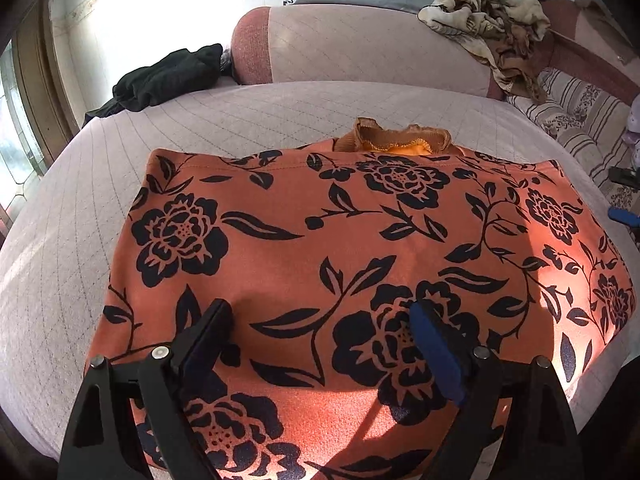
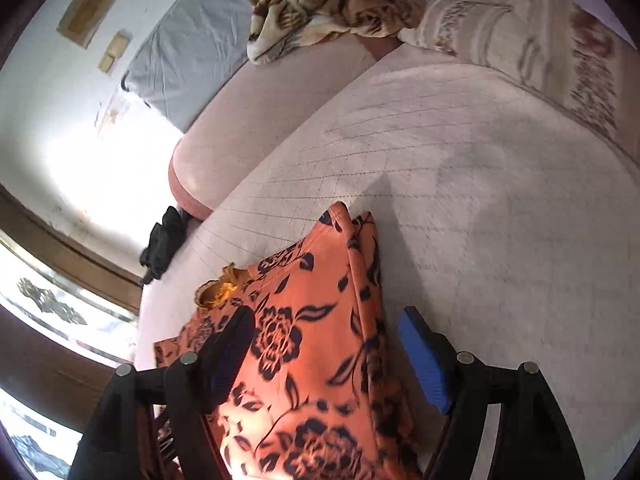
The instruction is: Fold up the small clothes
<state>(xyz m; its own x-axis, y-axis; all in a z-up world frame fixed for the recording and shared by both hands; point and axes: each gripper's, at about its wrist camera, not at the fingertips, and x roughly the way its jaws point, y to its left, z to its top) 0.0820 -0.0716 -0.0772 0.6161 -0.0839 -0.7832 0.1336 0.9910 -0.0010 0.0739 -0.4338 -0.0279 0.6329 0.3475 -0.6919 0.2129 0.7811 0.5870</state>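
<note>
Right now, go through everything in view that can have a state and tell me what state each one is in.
Orange floral garment: folded, lying flat on the bed, collar showing at the far edge.
Left gripper: open, over the garment, holding nothing.
Right gripper: open, straddling the garment's side edge.
Black clothing: crumpled, unfolded.
Patterned blanket: bunched in a heap.
Bed: covered with a quilted sheet.

Bare quilted bed (image 2: 480, 200) is lying open across the right of the frame; the black garment (image 1: 160, 80) and bolster (image 1: 360, 44) are blocking the top.
</note>
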